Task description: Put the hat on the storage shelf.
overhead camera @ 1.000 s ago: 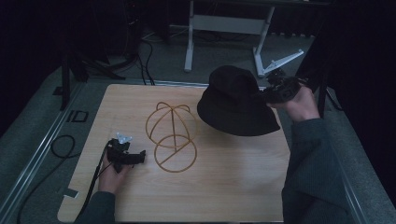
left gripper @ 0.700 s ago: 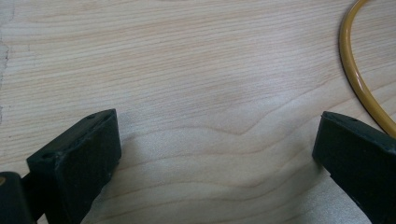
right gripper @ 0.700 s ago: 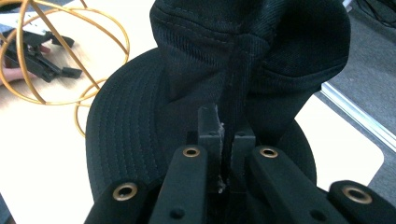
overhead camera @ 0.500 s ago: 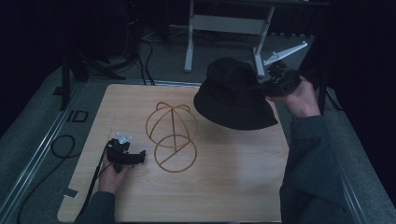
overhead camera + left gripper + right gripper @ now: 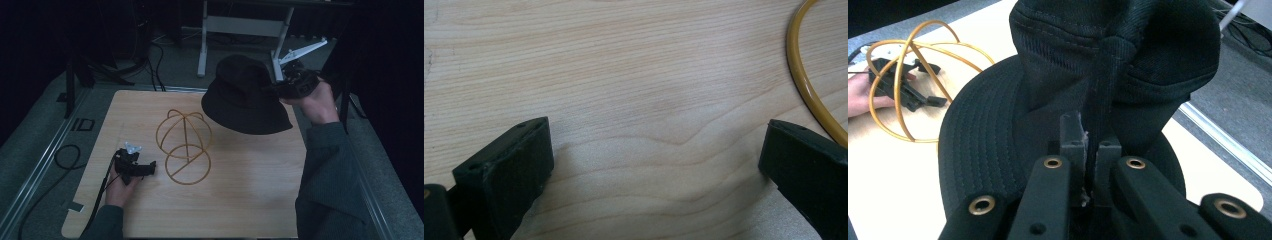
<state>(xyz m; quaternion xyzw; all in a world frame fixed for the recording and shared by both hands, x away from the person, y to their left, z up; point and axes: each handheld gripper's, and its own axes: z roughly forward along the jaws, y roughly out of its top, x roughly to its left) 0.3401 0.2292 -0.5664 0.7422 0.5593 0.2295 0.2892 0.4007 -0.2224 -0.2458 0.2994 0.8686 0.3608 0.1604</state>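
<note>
Since the earlier frames, the hat (image 5: 245, 97) had drifted a little leftward and up in the high view, carried by the right gripper (image 5: 280, 89), while the left gripper (image 5: 150, 167) had kept its place on the bench (image 5: 250, 200).

Nearest the person, the left hand (image 5: 120, 182) rested on the bench with its gripper lying low and pointing toward the wire stand (image 5: 184, 145). In the left gripper view its fingers (image 5: 509, 170) were wide apart with bare wood between them, and a curve of the stand's yellow ring (image 5: 804, 80) passed just beside the right-hand finger.

Farther out, the stand lay on the bench near its middle: a flat ring toward the person and a dome of thin yellow wire ribs behind it.

Beyond that, the black hat hung in the air above the far right part of the bench, clear of the wood and off to the right of the stand. The right gripper's fingers (image 5: 1073, 145) were clamped together on a fold of the hat's fabric (image 5: 1098, 100) where crown meets brim, with the brim spreading below and the crown sagging above. The right hand (image 5: 315, 102) held that gripper over the bench's far right edge.
</note>
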